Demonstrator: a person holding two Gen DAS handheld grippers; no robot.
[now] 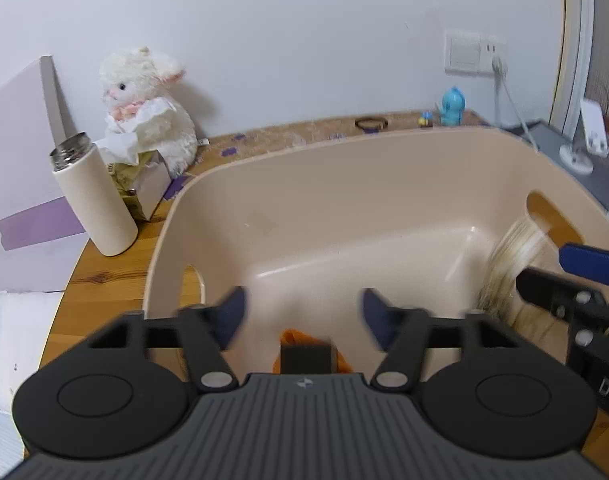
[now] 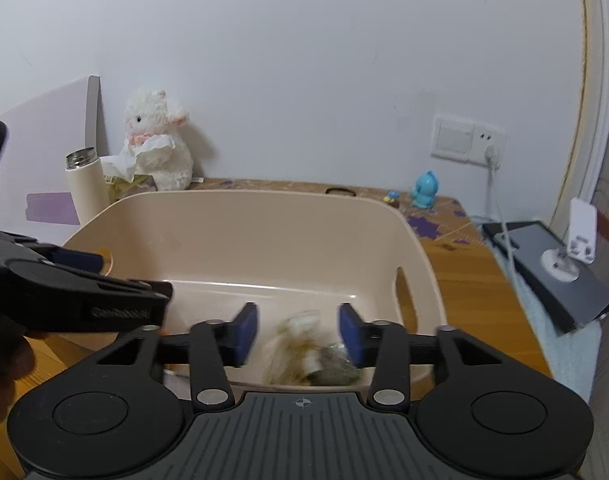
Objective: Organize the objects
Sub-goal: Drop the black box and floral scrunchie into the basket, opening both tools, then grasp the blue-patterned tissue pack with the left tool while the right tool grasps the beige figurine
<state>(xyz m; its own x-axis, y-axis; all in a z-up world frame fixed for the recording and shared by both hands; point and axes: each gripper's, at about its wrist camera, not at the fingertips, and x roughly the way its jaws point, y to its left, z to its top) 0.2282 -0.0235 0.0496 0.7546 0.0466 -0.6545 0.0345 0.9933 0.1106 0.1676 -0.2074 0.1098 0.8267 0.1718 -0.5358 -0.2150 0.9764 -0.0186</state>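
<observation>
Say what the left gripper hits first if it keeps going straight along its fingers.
Most likely the inside of the beige tub: the left gripper is open and aimed into it, nothing between the fingers. It should meet the tub's floor or far wall first; depth is unclear. The blurred clear jar sits off to the right.

Only readable stuff: the letters "DA" on the right gripper (image 1: 544, 276) body at the frame edge, and blurry embossed lettering on the left gripper (image 2: 116, 280), maybe "GenRobot".

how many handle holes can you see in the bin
2, one in each end wall of the bin: one on the left, beside the left claw, and one on the right.
</observation>
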